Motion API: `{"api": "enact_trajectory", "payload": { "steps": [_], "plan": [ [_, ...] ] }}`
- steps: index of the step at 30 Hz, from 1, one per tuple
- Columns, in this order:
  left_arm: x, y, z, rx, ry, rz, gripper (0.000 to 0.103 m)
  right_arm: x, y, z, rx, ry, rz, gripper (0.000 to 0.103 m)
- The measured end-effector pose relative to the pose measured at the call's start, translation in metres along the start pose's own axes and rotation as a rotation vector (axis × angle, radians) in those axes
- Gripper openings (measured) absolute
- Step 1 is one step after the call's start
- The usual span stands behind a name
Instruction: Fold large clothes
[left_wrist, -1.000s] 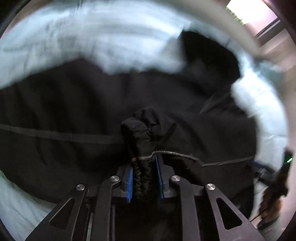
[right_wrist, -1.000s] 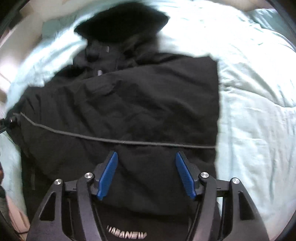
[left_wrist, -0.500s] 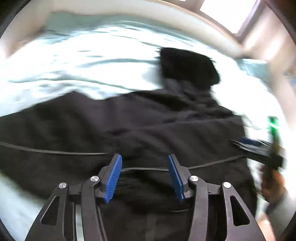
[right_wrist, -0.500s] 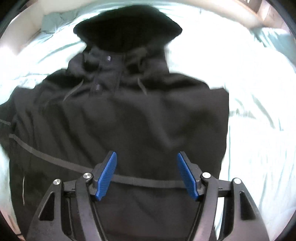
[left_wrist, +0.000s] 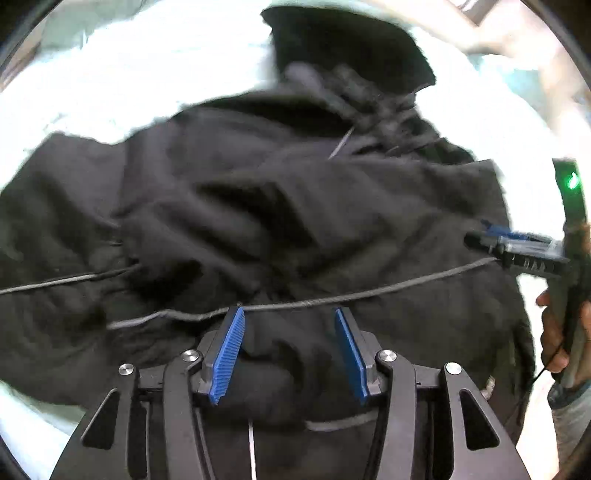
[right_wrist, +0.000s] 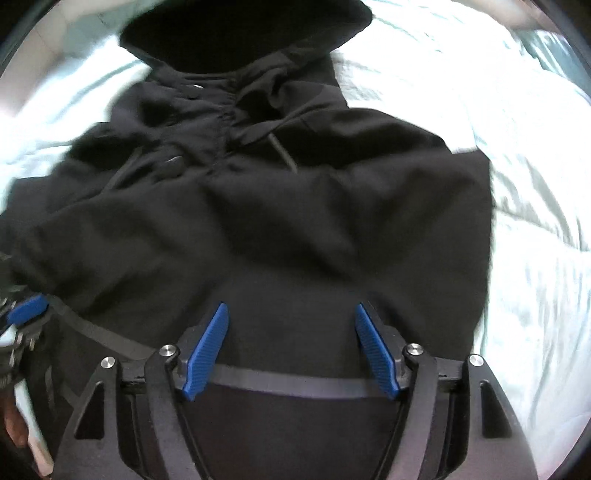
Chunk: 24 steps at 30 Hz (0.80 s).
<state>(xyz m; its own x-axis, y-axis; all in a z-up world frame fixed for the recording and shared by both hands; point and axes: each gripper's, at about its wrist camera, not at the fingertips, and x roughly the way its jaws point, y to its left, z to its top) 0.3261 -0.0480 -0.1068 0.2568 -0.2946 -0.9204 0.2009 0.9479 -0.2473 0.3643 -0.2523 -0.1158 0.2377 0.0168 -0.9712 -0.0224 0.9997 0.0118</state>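
Nearest, the left gripper hovers with jaws wide and empty over the hem end of a black hooded jacket. Beside it, the right gripper does the same, jaws wide, nothing held. Both seem poised to pinch the hem for a fold. Beyond them the jacket lies spread on a pale green bedsheet, sleeves apparently folded in, its hood farthest away.
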Motion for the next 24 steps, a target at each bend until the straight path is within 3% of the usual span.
{"api": "enact_trajectory", "payload": {
  "steps": [2, 6, 10, 13, 16, 20, 24],
  "plan": [
    [-0.012, 0.002, -0.005, -0.029, -0.039, -0.002, 0.054, -0.016, -0.004, -0.025, 0.017, 0.000, 0.026, 0.072],
    [0.024, 0.029, -0.015, -0.114, 0.062, 0.058, 0.053, 0.008, 0.006, -0.076, -0.025, 0.166, -0.083, 0.073],
    [0.042, 0.016, -0.013, -0.089, 0.059, 0.114, 0.054, 0.013, 0.011, -0.077, -0.018, 0.154, -0.125, 0.075],
    [0.018, 0.017, -0.018, -0.116, -0.004, 0.064, 0.054, 0.009, 0.005, -0.073, 0.019, 0.163, -0.103, 0.075],
    [-0.021, 0.042, -0.036, -0.191, -0.081, 0.001, 0.054, 0.002, 0.004, -0.071, -0.026, 0.158, -0.092, 0.075],
    [-0.064, 0.090, -0.049, -0.314, -0.173, 0.066, 0.054, 0.010, 0.017, -0.073, -0.096, 0.152, -0.158, 0.076],
    [-0.102, 0.163, -0.068, -0.486, -0.267, 0.142, 0.054, 0.017, 0.019, -0.071, -0.059, 0.170, -0.159, 0.079]
  ]
}}
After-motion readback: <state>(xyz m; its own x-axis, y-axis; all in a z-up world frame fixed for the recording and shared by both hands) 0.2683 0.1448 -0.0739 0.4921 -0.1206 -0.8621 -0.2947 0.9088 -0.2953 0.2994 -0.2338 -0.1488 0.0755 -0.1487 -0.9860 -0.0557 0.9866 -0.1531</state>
